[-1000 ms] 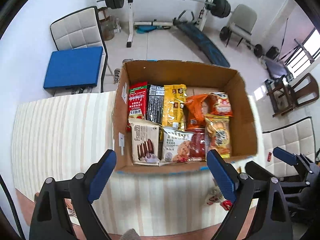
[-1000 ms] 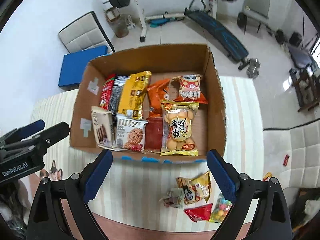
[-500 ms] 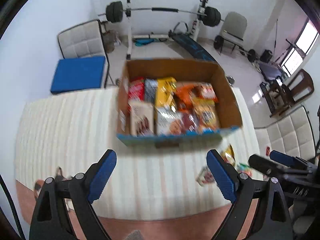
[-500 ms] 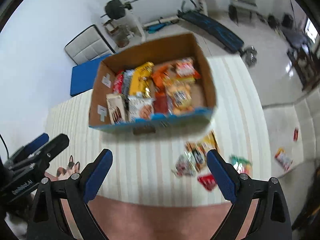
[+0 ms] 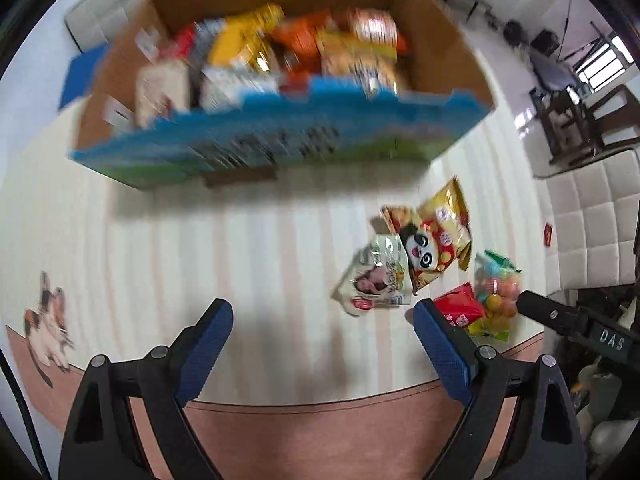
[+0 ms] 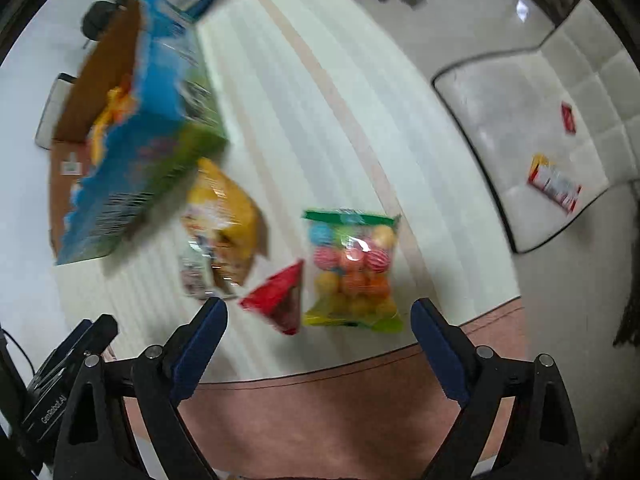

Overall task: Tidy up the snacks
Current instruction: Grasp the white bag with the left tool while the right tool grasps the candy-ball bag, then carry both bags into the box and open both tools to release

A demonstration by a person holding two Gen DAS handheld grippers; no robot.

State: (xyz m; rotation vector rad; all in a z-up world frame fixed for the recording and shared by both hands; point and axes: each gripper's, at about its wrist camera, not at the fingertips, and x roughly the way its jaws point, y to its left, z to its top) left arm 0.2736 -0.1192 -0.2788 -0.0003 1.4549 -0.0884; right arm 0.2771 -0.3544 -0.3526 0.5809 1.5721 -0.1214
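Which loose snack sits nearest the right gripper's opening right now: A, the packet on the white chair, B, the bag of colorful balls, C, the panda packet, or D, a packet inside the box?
B: the bag of colorful balls lies on the table just ahead of the open right gripper, beside the red packet.

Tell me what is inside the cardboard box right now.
The cardboard box is packed with snack packets, yellow, orange, red and white ones standing in rows. Motion blur hides their labels, and the near wall covers their lower parts and whatever lies beneath them.
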